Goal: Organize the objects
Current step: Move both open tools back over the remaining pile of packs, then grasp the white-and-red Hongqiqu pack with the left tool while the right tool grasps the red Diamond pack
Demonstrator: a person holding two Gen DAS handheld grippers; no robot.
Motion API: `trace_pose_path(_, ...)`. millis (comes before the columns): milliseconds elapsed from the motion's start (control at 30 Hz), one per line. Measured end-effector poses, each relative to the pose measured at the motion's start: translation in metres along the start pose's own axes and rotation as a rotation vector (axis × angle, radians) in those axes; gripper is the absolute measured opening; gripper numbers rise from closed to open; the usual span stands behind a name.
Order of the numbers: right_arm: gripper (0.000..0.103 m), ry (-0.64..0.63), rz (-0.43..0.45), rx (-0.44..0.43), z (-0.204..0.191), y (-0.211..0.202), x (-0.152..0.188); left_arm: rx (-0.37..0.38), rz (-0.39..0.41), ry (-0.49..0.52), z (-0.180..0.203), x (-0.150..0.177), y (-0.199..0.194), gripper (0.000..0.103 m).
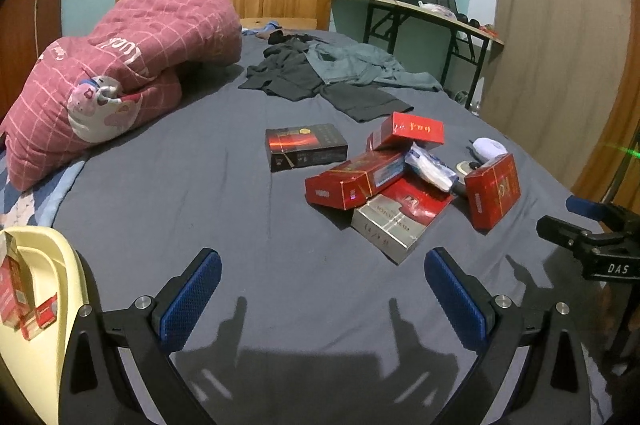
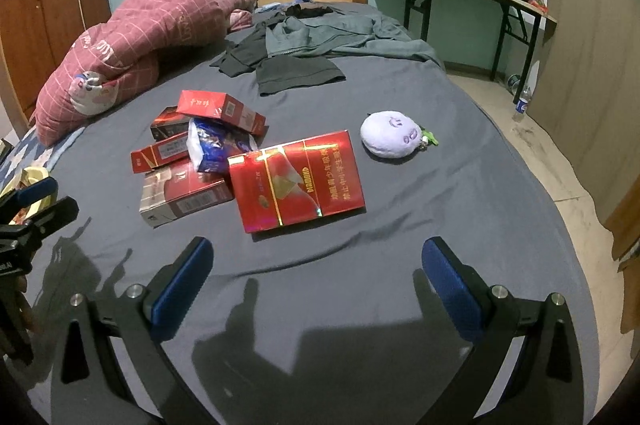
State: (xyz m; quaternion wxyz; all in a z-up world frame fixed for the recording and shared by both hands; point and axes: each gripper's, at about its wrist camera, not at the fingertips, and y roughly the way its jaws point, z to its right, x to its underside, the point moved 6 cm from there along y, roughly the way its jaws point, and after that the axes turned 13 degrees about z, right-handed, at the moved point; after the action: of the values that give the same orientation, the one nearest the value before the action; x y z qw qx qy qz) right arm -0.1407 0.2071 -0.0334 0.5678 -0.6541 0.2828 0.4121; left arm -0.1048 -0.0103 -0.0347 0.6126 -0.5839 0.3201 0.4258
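Both claws hang over the bed (image 2: 460, 193) with nothing in them: the left claw (image 1: 322, 299) is spread wide, and so is the right claw (image 2: 318, 287).

The things to sort lie in a loose heap mid-bed. A large red box (image 2: 298, 181) lies flat nearest the right claw, its far edge against a crinkled foil bag (image 2: 214, 147). Behind it several red packs (image 2: 220, 111) are stacked crosswise, with a silver-and-red pack (image 1: 396, 221) at the bottom and a dark box (image 1: 306, 147) a little apart. A lilac plush (image 2: 390, 135) sits alone to the right. A cream bin (image 1: 40, 289) at the left edge already holds some small red packs.

The main risk looks to be the heap itself. The packs lean on one another, so pulling a lower one would likely tip those above and scatter them across the sheet. The large box lies flat on soft bedding; a claw closing from above may press it into the mattress and slide off rather than grip, and its glossy face would not help. The foil bag would probably crumple and slip. Both claws point at the same pile, so reaching together could make them collide. The bin sits well away from the heap, and a weakly held pack may drop on the way.
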Motion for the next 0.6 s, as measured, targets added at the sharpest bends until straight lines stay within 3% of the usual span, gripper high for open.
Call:
trace_pose_path(200, 0.103, -0.01, -0.006, -0.001, 0.0, 0.003, 0.002, 0.029, -0.029, 0.004, 0.004, 0.006, 0.007, 0.103)
trace_pose_path(367, 0.103, -0.028, 0.004, -0.021, 0.001, 0.012, -0.002, 0.106, -0.074, -0.027, 0.016, 0.007, 0.021, 0.103)
trace_pose_path(600, 0.103, -0.109, 0.008, -0.097, -0.004, 0.037, -0.015, 0.135, -0.119, 0.07, 0.044, 0.009, 0.063, 0.103)
